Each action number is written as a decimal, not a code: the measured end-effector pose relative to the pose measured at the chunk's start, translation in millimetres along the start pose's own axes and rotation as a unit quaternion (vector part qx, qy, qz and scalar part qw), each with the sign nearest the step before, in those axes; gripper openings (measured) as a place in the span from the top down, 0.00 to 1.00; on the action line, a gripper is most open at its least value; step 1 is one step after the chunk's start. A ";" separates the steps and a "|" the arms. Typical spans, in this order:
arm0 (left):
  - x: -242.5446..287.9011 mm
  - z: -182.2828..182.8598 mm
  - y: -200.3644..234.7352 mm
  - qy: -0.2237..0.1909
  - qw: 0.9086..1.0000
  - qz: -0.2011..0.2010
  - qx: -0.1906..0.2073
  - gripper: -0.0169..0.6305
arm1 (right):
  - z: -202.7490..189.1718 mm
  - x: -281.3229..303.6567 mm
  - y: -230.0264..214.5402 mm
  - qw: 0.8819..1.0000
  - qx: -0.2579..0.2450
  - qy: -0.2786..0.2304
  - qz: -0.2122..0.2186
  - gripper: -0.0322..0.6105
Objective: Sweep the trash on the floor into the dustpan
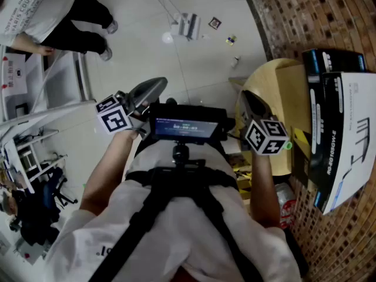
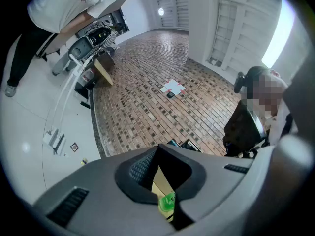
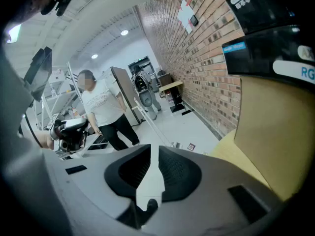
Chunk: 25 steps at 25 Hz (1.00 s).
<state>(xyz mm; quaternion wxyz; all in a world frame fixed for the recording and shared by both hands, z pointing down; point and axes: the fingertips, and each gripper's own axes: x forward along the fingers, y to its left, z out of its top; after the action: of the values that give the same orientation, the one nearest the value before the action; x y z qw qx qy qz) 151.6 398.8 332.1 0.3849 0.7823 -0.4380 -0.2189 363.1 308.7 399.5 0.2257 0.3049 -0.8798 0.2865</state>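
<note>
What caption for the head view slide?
Empty left gripper and right gripper at chest level; trash scattered on floor ahead.

**Left tongs shut before brick and white floor**

The left tongs (image 2: 157, 157) fill the near edge, their dark ribbed pads met at the tips. Through the slit behind them show a tan surface (image 2: 160, 183) and a green bit (image 2: 167, 201). Beyond runs a brick surface (image 2: 147, 102) bearing a white sheet (image 2: 173, 86). On the white floor (image 2: 24, 117) at left lie a white ribbed object (image 2: 53, 140), a square marker card (image 2: 74, 147) and a small scrap (image 2: 83, 161). A person in a white shirt (image 2: 74, 4) stands far left.
</note>
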 end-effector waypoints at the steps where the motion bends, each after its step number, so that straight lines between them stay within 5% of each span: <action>1: 0.8 0.7 0.4 0.000 1.000 0.000 0.000 0.97 | 0.5 0.3 -0.4 1.000 0.000 -0.001 -0.001 0.86; 25: 23.6 28.3 29.5 -0.018 1.000 0.016 -0.004 0.97 | 18.0 28.4 -3.8 1.000 0.006 -0.004 0.003 0.82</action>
<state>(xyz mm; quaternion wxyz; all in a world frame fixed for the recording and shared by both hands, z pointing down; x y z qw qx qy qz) 129.4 357.5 338.2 0.3831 0.7697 -0.4568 -0.2285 341.4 283.1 404.0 0.2193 0.3045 -0.8801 0.2909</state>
